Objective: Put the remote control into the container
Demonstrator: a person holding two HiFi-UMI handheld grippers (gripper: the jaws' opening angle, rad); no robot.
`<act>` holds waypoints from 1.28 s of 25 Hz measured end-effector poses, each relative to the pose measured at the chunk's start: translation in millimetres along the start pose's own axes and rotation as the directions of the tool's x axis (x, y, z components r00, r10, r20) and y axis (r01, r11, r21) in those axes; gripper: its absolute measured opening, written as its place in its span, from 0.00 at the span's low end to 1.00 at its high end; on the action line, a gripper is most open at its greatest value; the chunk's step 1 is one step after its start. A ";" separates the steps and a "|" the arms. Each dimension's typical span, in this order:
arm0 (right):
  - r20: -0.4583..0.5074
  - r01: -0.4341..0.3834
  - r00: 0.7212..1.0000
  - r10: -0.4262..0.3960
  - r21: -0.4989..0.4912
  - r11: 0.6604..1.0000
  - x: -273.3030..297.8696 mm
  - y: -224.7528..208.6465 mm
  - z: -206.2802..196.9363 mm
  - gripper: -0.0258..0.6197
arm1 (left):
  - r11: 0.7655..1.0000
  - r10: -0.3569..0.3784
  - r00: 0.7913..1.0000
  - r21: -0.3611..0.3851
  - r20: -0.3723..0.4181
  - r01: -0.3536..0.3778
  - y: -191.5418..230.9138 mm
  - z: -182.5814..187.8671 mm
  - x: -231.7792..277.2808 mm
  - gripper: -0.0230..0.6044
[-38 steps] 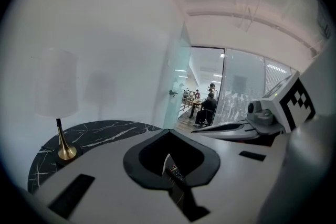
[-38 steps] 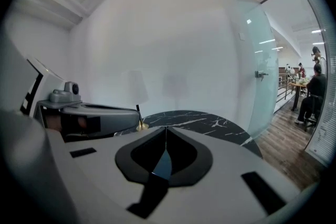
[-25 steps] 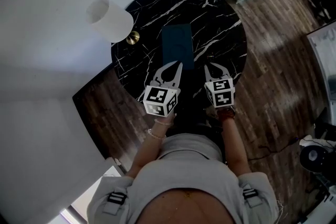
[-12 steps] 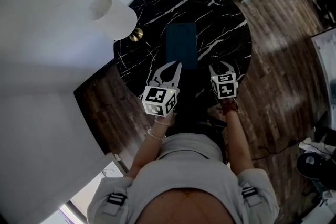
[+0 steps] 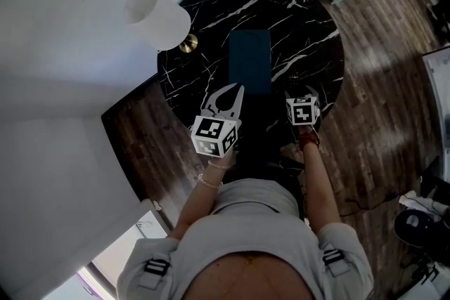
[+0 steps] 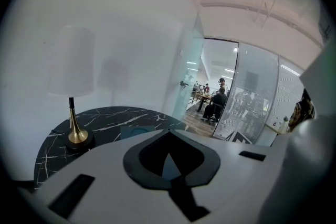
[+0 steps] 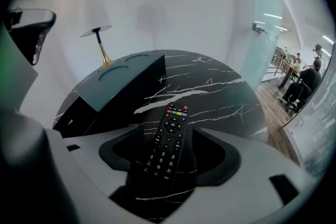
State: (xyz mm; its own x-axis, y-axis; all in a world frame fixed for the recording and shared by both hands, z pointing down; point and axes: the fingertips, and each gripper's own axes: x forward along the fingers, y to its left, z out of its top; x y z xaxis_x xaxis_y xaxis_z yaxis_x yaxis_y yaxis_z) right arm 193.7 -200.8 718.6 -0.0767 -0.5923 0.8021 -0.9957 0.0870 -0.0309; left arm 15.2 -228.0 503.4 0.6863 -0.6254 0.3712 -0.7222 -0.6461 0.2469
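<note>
A black remote control (image 7: 164, 157) with coloured buttons at its far end lies flat on the black marble table (image 5: 295, 17). My right gripper (image 7: 168, 134) is low over it. Its jaws have just been opening and now stand wide on either side of the remote, with the pads off it. The teal container (image 5: 249, 61), seen again as a box (image 7: 126, 81) in the right gripper view, stands left of the remote. In the head view my right gripper (image 5: 297, 90) is at the container's near right corner. My left gripper (image 5: 238, 88) hovers at its near left corner, tips together and holding nothing.
A lamp with a white shade (image 5: 158, 17) and brass foot (image 5: 187, 46) stands at the table's left edge. A white wall lies behind it and wooden floor (image 5: 380, 81) surrounds the table. People sit at a desk (image 6: 212, 105) beyond a glass partition.
My right gripper has dropped toward the table beside the container and its jaws have spread from shut to wide. The left gripper has barely shifted.
</note>
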 end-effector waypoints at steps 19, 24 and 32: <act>-0.048 0.004 0.999 -0.002 0.039 0.999 22.2 -5.4 -16.4 0.46 | 0.997 0.060 0.998 -0.041 0.006 -0.059 17.7 -4.7 -7.7 0.04; -0.056 0.004 0.998 -0.003 0.028 1.000 21.8 -4.8 -16.7 0.45 | 0.997 0.058 0.998 -0.049 0.012 -0.057 15.3 -2.7 -8.3 0.04; -0.067 0.003 0.998 -0.002 0.009 1.000 17.4 -4.2 -14.3 0.40 | 0.997 0.065 0.998 -0.044 0.019 -0.065 12.8 -0.4 -9.6 0.04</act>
State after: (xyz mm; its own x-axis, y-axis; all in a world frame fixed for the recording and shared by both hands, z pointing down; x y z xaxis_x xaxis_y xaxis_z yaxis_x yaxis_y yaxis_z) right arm 197.3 -200.1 741.2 -0.0709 -0.5373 0.8404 -0.9964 0.0779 -0.0343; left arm -0.7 -230.0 503.4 0.6391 -0.6745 0.3696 -0.7681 -0.5844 0.2617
